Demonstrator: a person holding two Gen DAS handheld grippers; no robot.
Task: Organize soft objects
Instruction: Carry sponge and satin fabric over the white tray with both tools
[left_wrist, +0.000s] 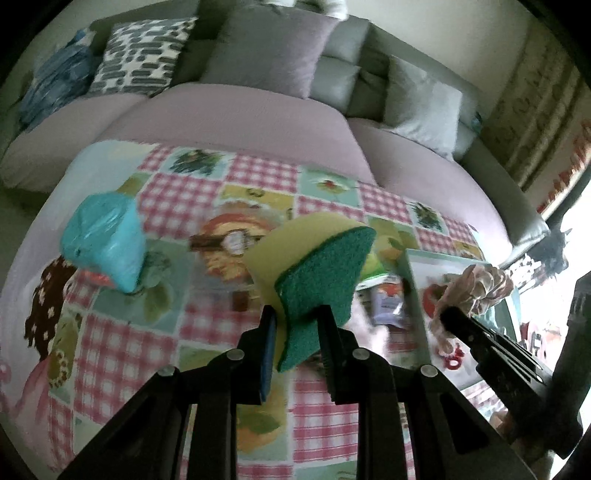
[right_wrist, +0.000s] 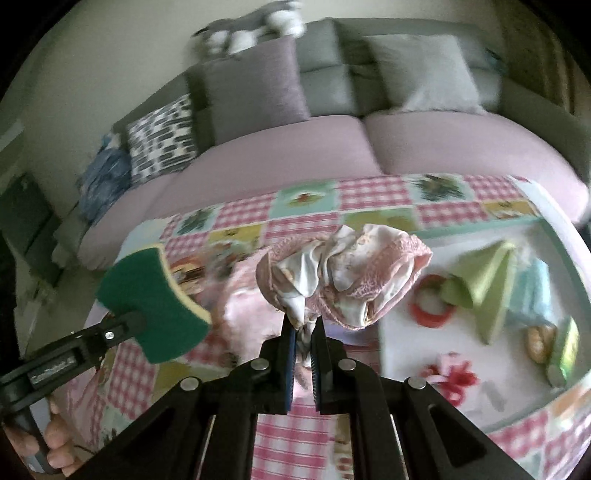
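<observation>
Several soft things already lie in the tray (right_wrist: 480, 230), while my left gripper (left_wrist: 295, 314) jaws clamp the sponge (left_wrist: 321, 277) and my right gripper (right_wrist: 303, 328) jaws pinch the pink cloth (right_wrist: 343, 269), and the blue bag (left_wrist: 103, 240) waits on the desk (left_wrist: 122, 350).

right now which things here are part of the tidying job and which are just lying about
Part of the job:
- sponge in the left gripper
- pink-and-white cloth in the right gripper
- white tray
- blue bag

Just lying about:
- patterned cushion
- sofa
- checked tablecloth

blurred tray (right_wrist: 480, 236) contents unclear; sponge (left_wrist: 317, 288) hides tablecloth (left_wrist: 147, 332) print.
</observation>
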